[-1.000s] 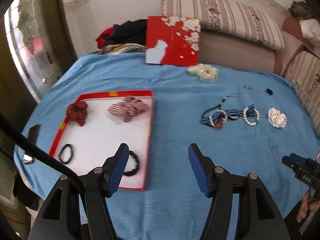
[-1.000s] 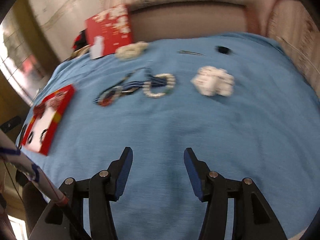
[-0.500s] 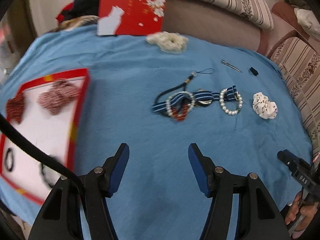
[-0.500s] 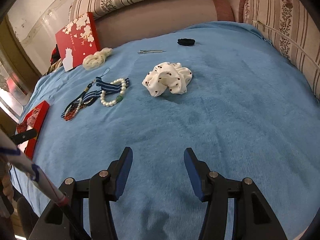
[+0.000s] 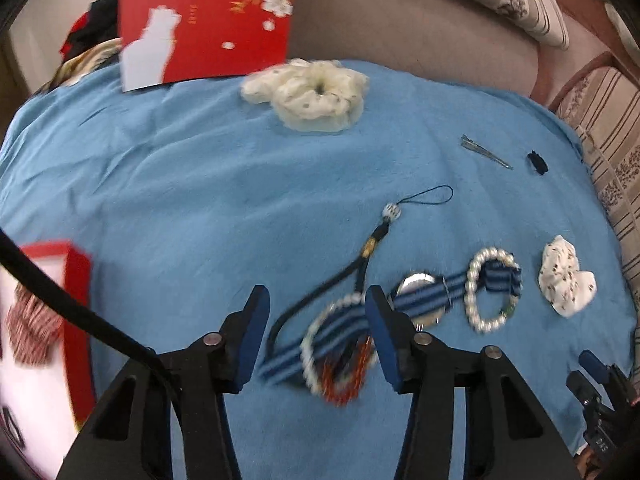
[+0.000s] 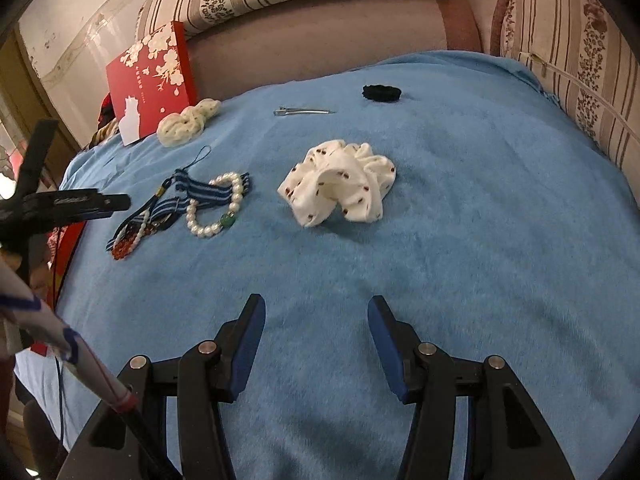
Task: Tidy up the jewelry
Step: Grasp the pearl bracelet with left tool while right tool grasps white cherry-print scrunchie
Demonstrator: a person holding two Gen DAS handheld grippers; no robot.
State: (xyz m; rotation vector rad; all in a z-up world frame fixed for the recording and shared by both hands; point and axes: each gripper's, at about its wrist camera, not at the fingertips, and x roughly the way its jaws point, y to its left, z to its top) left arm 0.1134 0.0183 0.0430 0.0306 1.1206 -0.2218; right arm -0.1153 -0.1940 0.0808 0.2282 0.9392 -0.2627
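Observation:
My left gripper (image 5: 316,312) is open and empty, low over a tangle of a pearl bracelet, red beads (image 5: 344,384) and a blue striped band (image 5: 424,300) on the blue cloth. A second pearl bracelet (image 5: 490,290) lies to its right, also in the right wrist view (image 6: 218,210). My right gripper (image 6: 316,320) is open and empty, above bare cloth short of a white spotted scrunchie (image 6: 340,184). The red tray (image 5: 76,300) with a striped scrunchie (image 5: 30,332) is at the left edge.
A cream scrunchie (image 5: 312,94), a metal hair clip (image 5: 484,152) and a small black hair tie (image 5: 536,162) lie farther back. A red flowered box lid (image 5: 208,20) leans against the sofa back. Striped cushions border the right side.
My left gripper has swung right from the tray and closed in on the bracelet tangle. My right gripper has moved forward toward the white spotted scrunchie. Both stay open.

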